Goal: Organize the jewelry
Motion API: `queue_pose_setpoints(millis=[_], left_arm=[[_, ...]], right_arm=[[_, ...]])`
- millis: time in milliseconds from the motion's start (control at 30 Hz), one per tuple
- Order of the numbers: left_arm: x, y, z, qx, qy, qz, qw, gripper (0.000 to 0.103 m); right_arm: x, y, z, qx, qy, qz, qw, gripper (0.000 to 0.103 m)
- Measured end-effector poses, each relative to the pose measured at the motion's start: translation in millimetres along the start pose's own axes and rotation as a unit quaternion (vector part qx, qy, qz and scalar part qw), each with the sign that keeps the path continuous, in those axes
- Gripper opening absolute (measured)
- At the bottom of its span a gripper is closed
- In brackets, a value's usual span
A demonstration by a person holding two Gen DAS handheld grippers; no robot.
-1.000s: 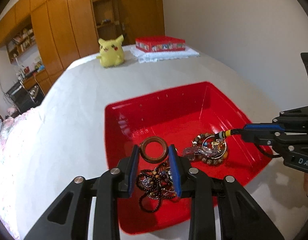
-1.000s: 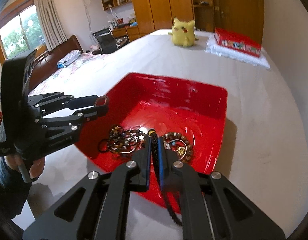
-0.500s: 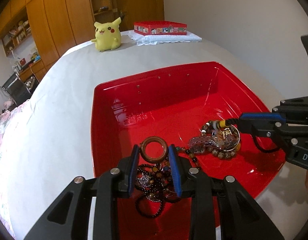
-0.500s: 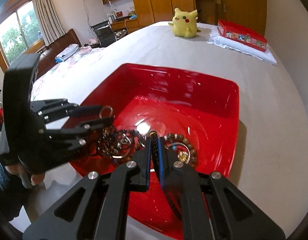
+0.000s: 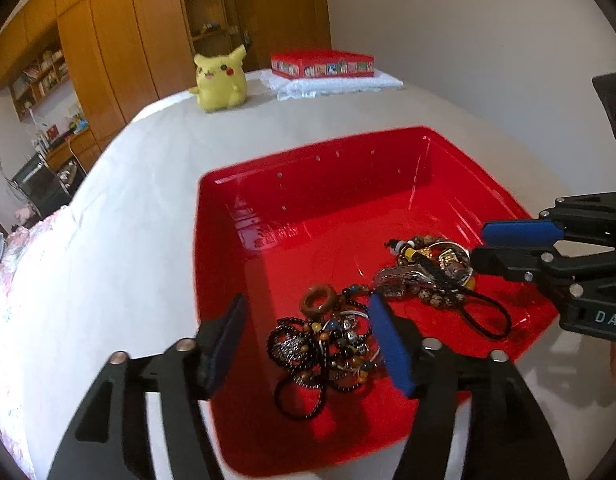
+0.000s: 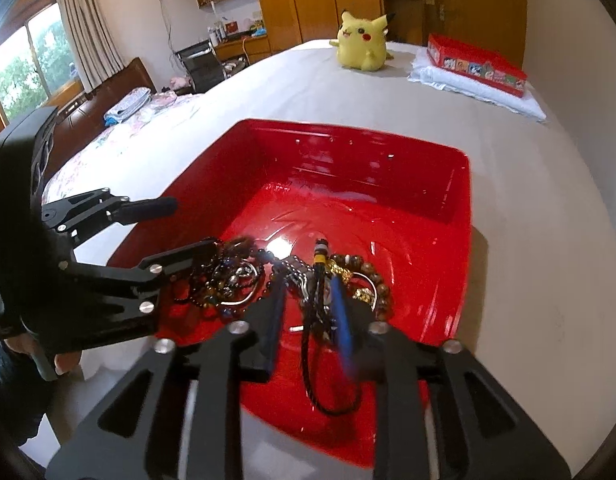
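Red plastic tray (image 5: 244,200) on the bed held two jewellery heaps: dark bead strands with a wooden ring (image 5: 319,300) at 7 o'clock, brown bead bracelets (image 5: 427,272) at 4 o'clock. Left gripper (image 5: 308,344), jaws just opened wide, straddled the first; right gripper (image 6: 308,312), just parted, straddled a black cord (image 6: 308,360). Only the right view showed the window (image 6: 24,60).

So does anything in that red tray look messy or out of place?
Yes: the jewelry is tangled. A dark bead clump sits at the near side of the red tray, a second knot beside it, its black cord loop trailing loose. Both tools have just opened, gripping nothing.
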State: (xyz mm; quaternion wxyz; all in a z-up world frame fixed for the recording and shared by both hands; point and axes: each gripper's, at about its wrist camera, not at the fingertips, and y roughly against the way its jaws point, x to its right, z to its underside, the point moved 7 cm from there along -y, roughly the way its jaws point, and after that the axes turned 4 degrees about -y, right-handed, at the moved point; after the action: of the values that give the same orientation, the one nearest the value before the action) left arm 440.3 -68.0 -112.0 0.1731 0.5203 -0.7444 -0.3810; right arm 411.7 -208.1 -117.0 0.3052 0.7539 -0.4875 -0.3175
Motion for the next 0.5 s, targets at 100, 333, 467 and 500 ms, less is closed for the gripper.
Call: queue_pose_setpoints(millis=[100, 333, 467, 500], left_arm=[[-0.5, 23.6, 3.5, 0.017, 0.006, -0.005, 0.9998, 0.083], [1.7, 62.2, 10.9, 0.036, 0.011, -0.015, 0.9992, 0.086], [5.2, 77.4, 15.2, 0.041, 0.013, -0.017, 0.9989, 0.086], [5.6, 80.4, 16.6, 0.042, 0.014, -0.018, 0.9989, 0.086]], right_arm=[[-2.4, 15.9, 7.1, 0.016, 0.008, 0.013, 1.000, 0.049], [-5.7, 48.9, 19.6, 0.038, -0.011, 0.019, 0.999, 0.078], [-12.2, 65.3, 26.0, 0.049, -0.015, 0.017, 0.999, 0.081], [-14.6, 69.4, 28.5, 0.051, -0.016, 0.015, 0.998, 0.081]])
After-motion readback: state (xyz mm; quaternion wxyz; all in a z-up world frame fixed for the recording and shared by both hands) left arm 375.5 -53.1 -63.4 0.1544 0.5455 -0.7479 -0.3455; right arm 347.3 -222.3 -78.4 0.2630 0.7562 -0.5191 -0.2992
